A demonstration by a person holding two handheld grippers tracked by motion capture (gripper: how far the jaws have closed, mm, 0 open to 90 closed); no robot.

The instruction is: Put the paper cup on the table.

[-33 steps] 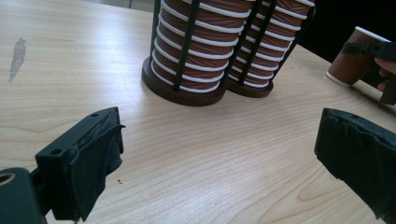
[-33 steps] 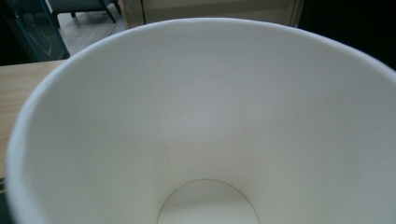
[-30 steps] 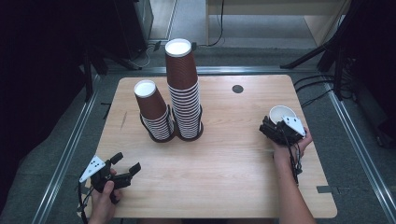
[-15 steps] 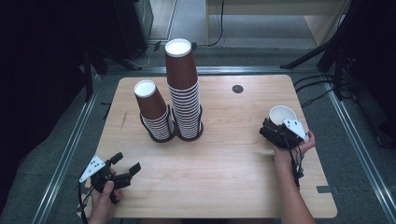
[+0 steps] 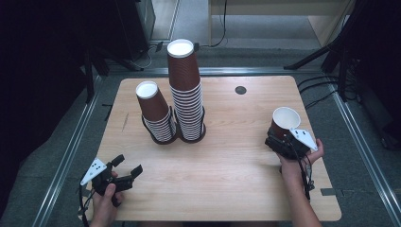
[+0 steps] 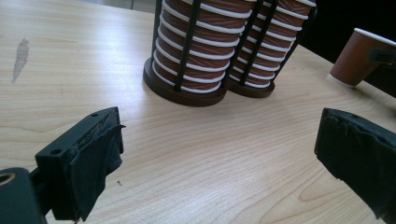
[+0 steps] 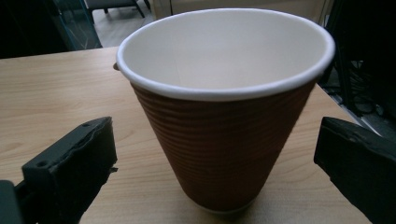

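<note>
A single brown ribbed paper cup [image 5: 285, 122] [image 7: 224, 140] stands upright with its white inside showing, near the table's right edge. My right gripper [image 5: 280, 142] [image 7: 219, 163] is open just behind it, a jaw on each side and neither touching it. Two stacks of the same cups, a tall stack [image 5: 187, 94] and a short stack [image 5: 156, 111], sit upside down in a black wire holder [image 5: 176, 138] [image 6: 187, 95]. My left gripper [image 5: 126, 166] [image 6: 219, 154] is open with nothing in it at the front left, pointing toward the holder.
The wooden table [image 5: 227, 189] has bare room across its middle and front. A small dark round cap [image 5: 240, 90] sits in the tabletop at the back. A grey smudge [image 6: 21, 51] marks the wood on the left. Metal rails and cables run past the table's edges.
</note>
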